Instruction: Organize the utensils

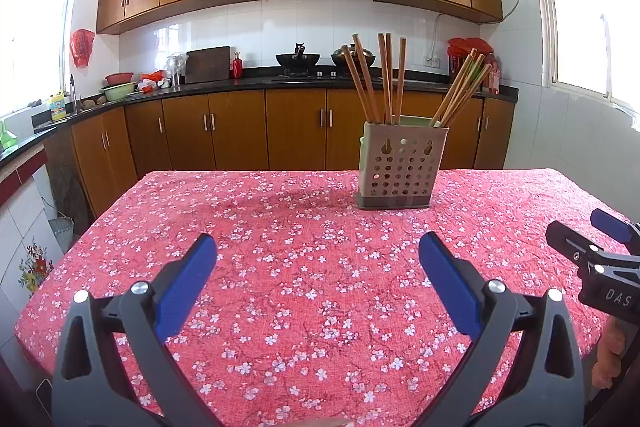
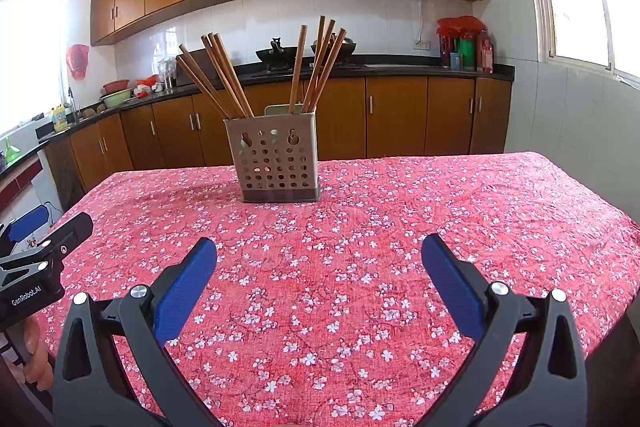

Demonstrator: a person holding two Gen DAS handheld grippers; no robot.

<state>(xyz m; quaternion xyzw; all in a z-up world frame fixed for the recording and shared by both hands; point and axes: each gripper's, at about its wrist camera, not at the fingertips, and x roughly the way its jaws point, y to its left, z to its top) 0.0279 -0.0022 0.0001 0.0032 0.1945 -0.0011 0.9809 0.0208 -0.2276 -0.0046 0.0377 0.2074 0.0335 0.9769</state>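
A beige perforated utensil holder (image 1: 401,167) (image 2: 276,161) stands upright on the far half of the table. Several brown wooden chopsticks (image 1: 384,83) (image 2: 224,75) stick out of it, fanned in two bunches. My left gripper (image 1: 318,247) hovers open over the near tablecloth, nothing between its blue pads, well short of the holder. My right gripper (image 2: 319,251) is likewise open and empty, the holder ahead and slightly left. Each gripper shows at the edge of the other's view, the right gripper (image 1: 600,247) and the left gripper (image 2: 40,239).
The table wears a red floral cloth (image 1: 304,267) (image 2: 400,227). Behind it runs a dark kitchen counter (image 1: 256,83) with woks, bowls and bottles, over wooden cabinets. A hand (image 1: 608,359) holds the right gripper's handle.
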